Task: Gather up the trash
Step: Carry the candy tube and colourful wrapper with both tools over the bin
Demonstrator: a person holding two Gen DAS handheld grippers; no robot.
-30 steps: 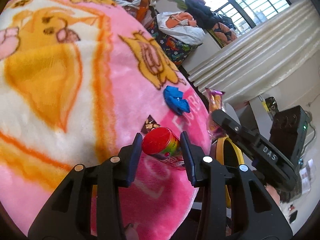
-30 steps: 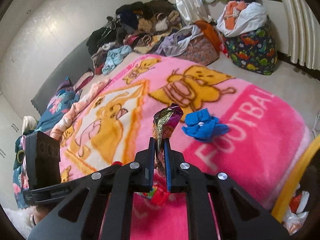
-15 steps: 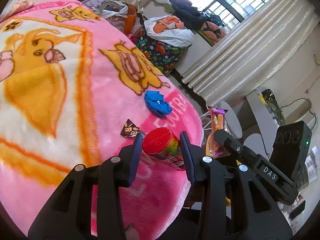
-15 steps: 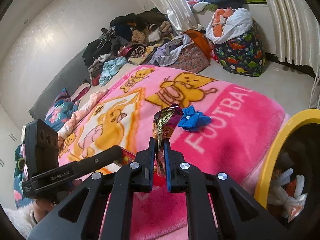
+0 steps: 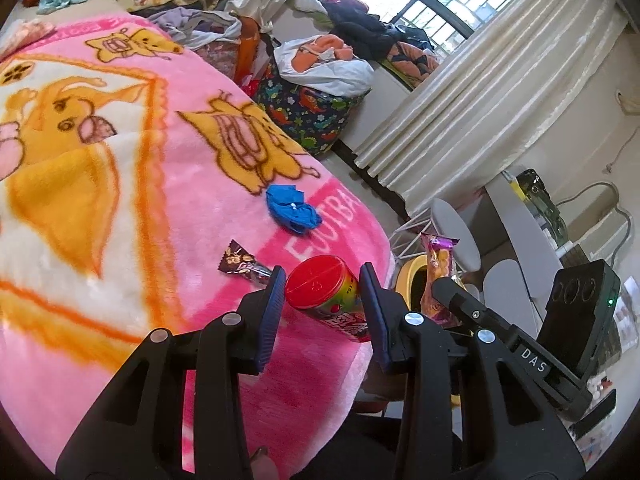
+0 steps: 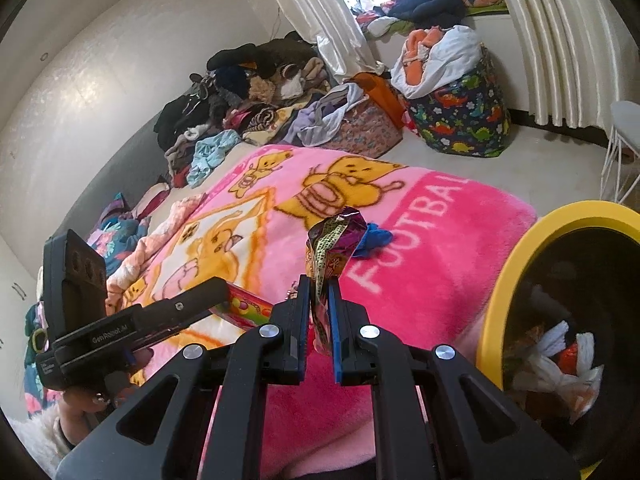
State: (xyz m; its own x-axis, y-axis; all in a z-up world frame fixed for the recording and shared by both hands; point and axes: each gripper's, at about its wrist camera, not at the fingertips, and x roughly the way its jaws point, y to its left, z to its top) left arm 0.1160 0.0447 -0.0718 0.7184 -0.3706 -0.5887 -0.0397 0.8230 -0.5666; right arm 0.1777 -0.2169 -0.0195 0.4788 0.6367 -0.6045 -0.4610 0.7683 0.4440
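Observation:
My left gripper (image 5: 322,286) is shut on a red-lidded snack can (image 5: 320,294), held above the pink blanket's edge. My right gripper (image 6: 319,292) is shut on a purple snack wrapper (image 6: 334,240); the wrapper also shows in the left wrist view (image 5: 438,276). The yellow-rimmed trash bin (image 6: 516,252) stands just right of the right gripper, with crumpled trash inside; its rim also shows in the left wrist view (image 5: 406,272). A brown candy wrapper (image 5: 240,266) and a crumpled blue piece (image 5: 292,210) lie on the blanket (image 5: 120,200).
Piles of clothes (image 6: 256,92) and a dinosaur-print bag (image 6: 460,116) stand beyond the bed. Curtains (image 5: 480,92) hang at the window. A white chair (image 6: 620,148) and a white table (image 5: 520,224) stand near the bin.
Both grippers have drawn back from the blanket toward the bin, each still holding its item. The bin has come further into the right wrist view.

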